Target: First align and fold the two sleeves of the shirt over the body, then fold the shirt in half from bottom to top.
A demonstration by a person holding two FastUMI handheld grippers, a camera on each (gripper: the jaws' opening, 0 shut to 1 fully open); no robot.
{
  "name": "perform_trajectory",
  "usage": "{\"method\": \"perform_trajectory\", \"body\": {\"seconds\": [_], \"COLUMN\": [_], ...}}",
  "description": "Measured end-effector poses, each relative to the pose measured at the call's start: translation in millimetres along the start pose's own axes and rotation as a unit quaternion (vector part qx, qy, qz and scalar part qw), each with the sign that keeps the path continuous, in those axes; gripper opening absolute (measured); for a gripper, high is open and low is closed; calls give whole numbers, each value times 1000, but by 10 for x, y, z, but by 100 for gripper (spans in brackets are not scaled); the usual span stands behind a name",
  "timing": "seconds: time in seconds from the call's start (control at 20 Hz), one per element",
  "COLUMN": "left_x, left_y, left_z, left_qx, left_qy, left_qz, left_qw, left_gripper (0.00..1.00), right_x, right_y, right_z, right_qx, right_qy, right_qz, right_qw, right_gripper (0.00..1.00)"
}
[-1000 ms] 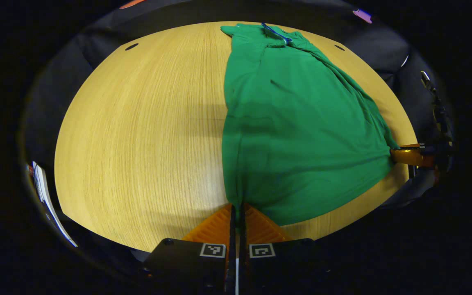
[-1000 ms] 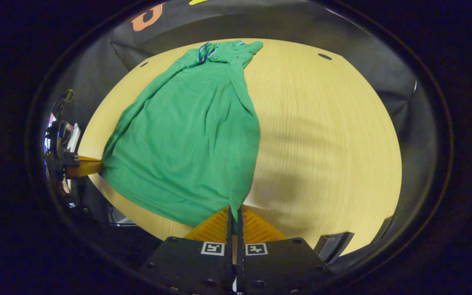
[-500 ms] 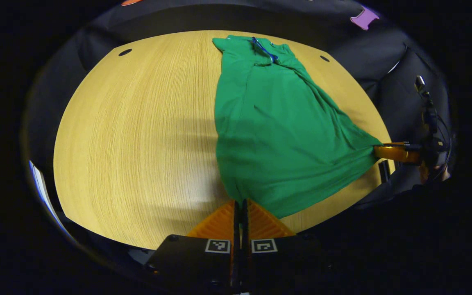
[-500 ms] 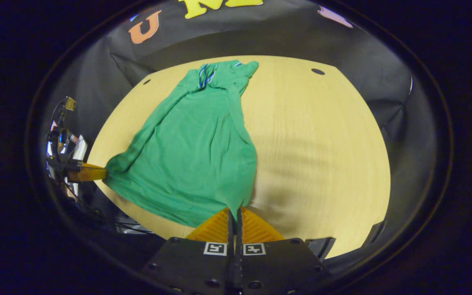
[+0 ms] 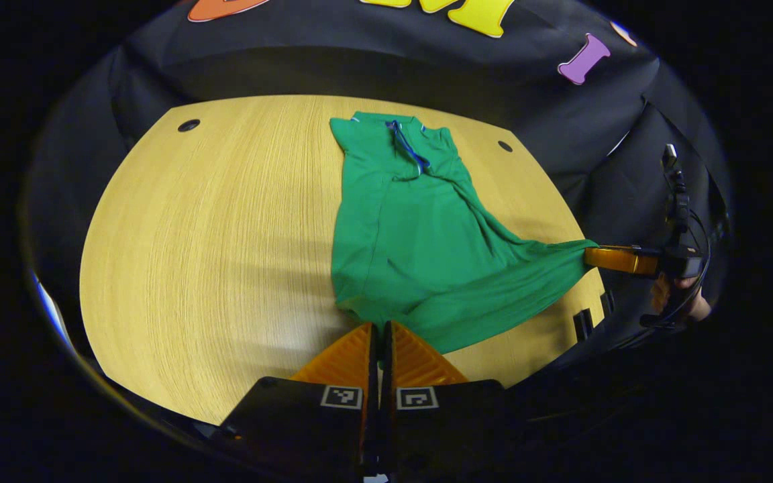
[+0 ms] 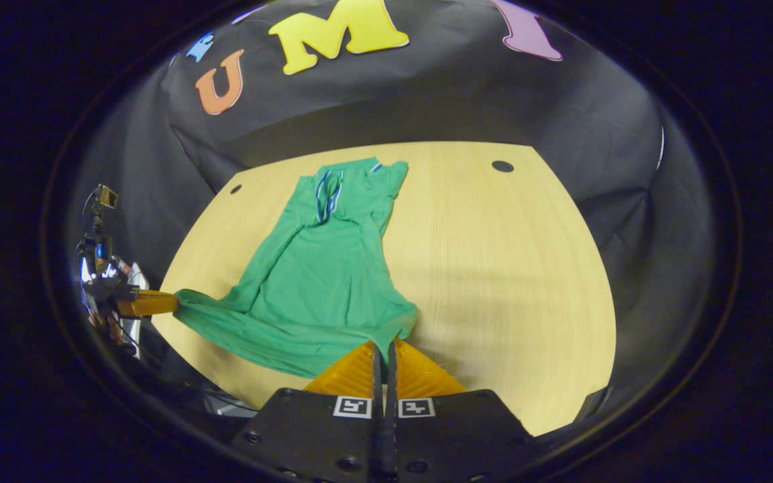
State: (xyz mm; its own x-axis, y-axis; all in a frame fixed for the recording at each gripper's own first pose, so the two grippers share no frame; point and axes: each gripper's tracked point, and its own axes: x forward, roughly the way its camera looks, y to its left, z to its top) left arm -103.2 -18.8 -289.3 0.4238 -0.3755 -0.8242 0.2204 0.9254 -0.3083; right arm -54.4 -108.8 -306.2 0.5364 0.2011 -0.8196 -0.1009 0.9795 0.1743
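Table (image 5: pixel 192 235): shirt (image 5: pixel 413 248) hem in tools (image 5: pixel 380 332).

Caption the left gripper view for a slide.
Both grippers pinch the green shirt's bottom hem above the wooden table.

A light wooden table (image 5: pixel 212 228) with 2 dark round holes near its far edge carries 1 green shirt (image 5: pixel 413 248). The shirt's collar end lies flat toward the far edge.

place: recording booth | cues: black cloth wall (image 6: pixel 427 100), bare wooden table (image 6: pixel 494 268)
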Motion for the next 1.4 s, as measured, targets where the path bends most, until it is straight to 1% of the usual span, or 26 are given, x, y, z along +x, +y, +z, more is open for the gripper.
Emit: {"method": "perform_trajectory", "body": {"seconds": [0.05, 0.15, 0.35, 0.55, 0.6, 0.65, 0.7, 0.75, 0.9, 1.0, 1.05, 1.2, 1.4], "left_x": [4, 19, 23, 78, 118, 164, 222, 335, 467, 562, 610, 815, 1103], "left_y": [-7, 60, 100, 156, 185, 219, 243, 158, 254, 342, 366, 493, 633], "left_z": [124, 366, 897, 1446, 1556, 1645, 1746, 1760, 2043, 2252, 2339, 2540, 2825], "left_qx": [2, 6, -3, -3, 0, 0, -3, -9, -18, -18, -21, -28, -33], "left_qy": [-8, -22, -60, -92, -99, -102, -105, -107, -118, -129, -135, -144, -156], "left_qz": [-4, 6, 2, 4, 6, 9, 9, 6, 8, 15, 13, 20, 23], "left_qw": [1000, 1000, 998, 996, 995, 995, 994, 994, 993, 991, 991, 989, 987], "left_gripper": [6, 6, 5, 6, 6, 6, 6, 6, 6, 6, 6, 6, 6], "right_x": [-33, -60, -78, 7, 48, 88, 143, 199, 360, 446, 491, 692, 1045], "right_y": [-12, -45, -79, -57, -34, -12, -7, -5, 27, 17, 17, 32, 35], "right_z": [83, 324, 802, 1313, 1444, 1568, 1689, 1810, 2139, 2309, 2393, 2603, 2822], "right_qx": [-2, -6, -2, 10, 18, 23, 24, 21, 12, 7, 4, 2, -25], "right_qy": [-8, -26, -61, -89, -96, -102, -107, -112, -122, -129, -134, -140, -139], "right_qz": [1, -2, 2, 15, 20, 26, 28, 28, 29, 26, 24, 18, 6], "right_qw": [1000, 1000, 998, 996, 995, 994, 994, 993, 992, 991, 991, 990, 990], "right_gripper": [0, 0, 0, 0, 2, 2, 0, 0, 0, 0, 0, 0, 0]}}
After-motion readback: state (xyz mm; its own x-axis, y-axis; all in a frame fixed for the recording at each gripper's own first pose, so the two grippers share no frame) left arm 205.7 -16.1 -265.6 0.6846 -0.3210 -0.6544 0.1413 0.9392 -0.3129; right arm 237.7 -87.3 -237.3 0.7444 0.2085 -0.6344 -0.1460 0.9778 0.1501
